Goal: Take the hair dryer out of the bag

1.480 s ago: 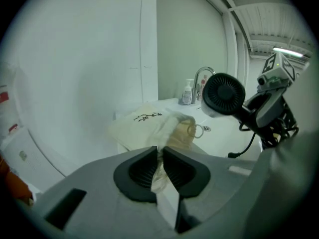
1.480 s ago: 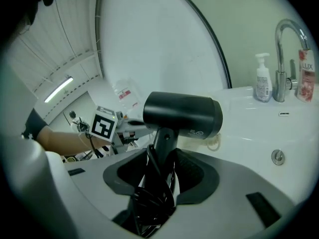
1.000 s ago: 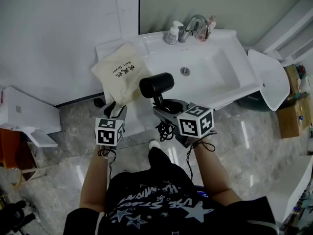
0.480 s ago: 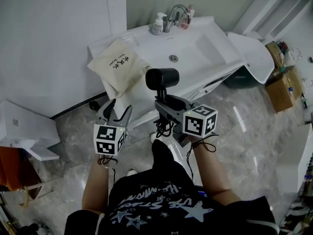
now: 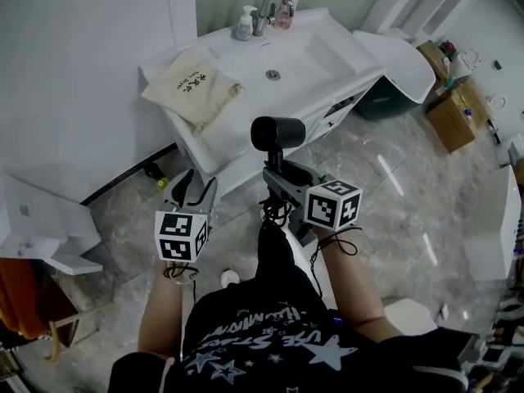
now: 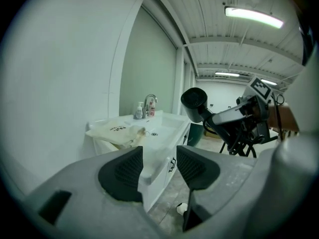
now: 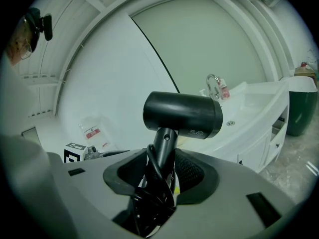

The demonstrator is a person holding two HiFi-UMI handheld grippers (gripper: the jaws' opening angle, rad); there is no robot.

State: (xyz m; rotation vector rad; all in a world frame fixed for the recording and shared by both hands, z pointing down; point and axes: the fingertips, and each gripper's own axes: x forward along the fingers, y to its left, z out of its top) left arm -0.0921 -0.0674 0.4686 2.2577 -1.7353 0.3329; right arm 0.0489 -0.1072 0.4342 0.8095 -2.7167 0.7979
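Observation:
The black hair dryer stands upright over the floor, out of the bag, its handle and coiled cord clamped in my right gripper. In the right gripper view the dryer rises from between the pads of the right gripper. The cream cloth bag lies flat on the left end of the white vanity. My left gripper hovers below the bag, apart from it. Its jaws are closing with nothing between them. The left gripper view shows the left gripper, the bag and the dryer.
A faucet and a soap bottle stand at the back of the basin. A dark green bin and a cardboard box sit right of the vanity. White panels lean at the left on the marble floor.
Both grippers have drawn back from the vanity, the right one carrying the hair dryer with it. The left gripper has left the bag's edge; the bag stays on the counter.

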